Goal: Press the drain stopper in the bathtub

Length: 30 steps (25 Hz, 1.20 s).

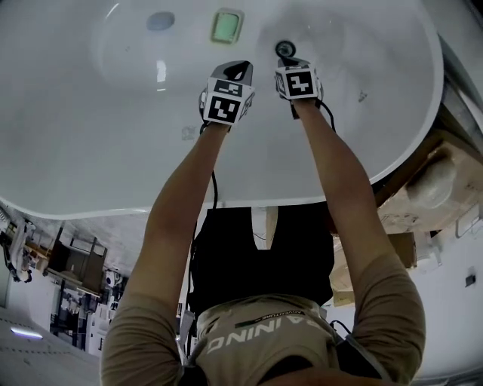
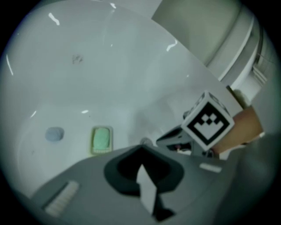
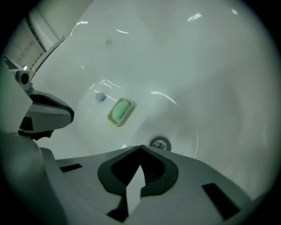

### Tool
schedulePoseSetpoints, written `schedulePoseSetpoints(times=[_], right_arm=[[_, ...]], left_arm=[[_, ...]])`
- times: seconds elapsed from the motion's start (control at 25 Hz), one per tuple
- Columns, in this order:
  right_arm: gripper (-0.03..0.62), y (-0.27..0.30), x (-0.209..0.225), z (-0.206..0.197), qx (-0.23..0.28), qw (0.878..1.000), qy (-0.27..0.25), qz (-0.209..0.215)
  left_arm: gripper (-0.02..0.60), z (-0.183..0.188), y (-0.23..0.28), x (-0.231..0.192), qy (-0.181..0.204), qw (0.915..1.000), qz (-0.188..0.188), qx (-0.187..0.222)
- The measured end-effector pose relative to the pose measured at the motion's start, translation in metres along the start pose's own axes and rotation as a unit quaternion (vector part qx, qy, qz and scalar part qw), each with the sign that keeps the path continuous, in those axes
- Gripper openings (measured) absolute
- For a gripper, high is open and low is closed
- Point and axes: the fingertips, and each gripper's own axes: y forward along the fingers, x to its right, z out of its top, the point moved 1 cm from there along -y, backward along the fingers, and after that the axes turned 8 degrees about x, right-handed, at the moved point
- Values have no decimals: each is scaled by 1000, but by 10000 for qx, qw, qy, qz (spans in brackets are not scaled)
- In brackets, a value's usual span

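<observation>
Poised with the right gripper [image 1: 292,63], jaws pressed together and empty, just short of the drain stopper [image 1: 285,50] on the far bathtub [image 1: 113,136] floor, probably for one blunt push; with the left gripper [image 1: 238,70] likewise closed, idle alongside

We find the 2 grippers side by side in the bathtub [image 1: 90,136], the left gripper [image 1: 235,71] left of the right gripper [image 1: 291,62]. The drain stopper [image 1: 285,50] lies on the tub floor just beyond the right gripper's tip. The soap dish [image 1: 226,26] sits beyond the left gripper, with 1 round pad [image 1: 161,21] further left.
</observation>
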Motion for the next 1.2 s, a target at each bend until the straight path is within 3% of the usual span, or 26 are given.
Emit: schedulePoseSetpoints(times=[0.2, 0.64, 0.88, 1.2], right_arm=[[9, -56, -18, 24, 157, 9998, 117, 64], [9, -194, -49, 71, 770, 9969, -29, 143], [9, -273, -75, 73, 859, 9958, -175, 273], [9, -354, -100, 85, 1230, 9918, 42, 339]], left_arm=[[2, 34, -39, 24, -35, 9999, 38, 158], [2, 88, -130, 71, 339, 9988, 33, 339], [2, 107, -193, 100, 420, 9986, 144, 295], [2, 150, -261, 131, 630, 9962, 104, 585]])
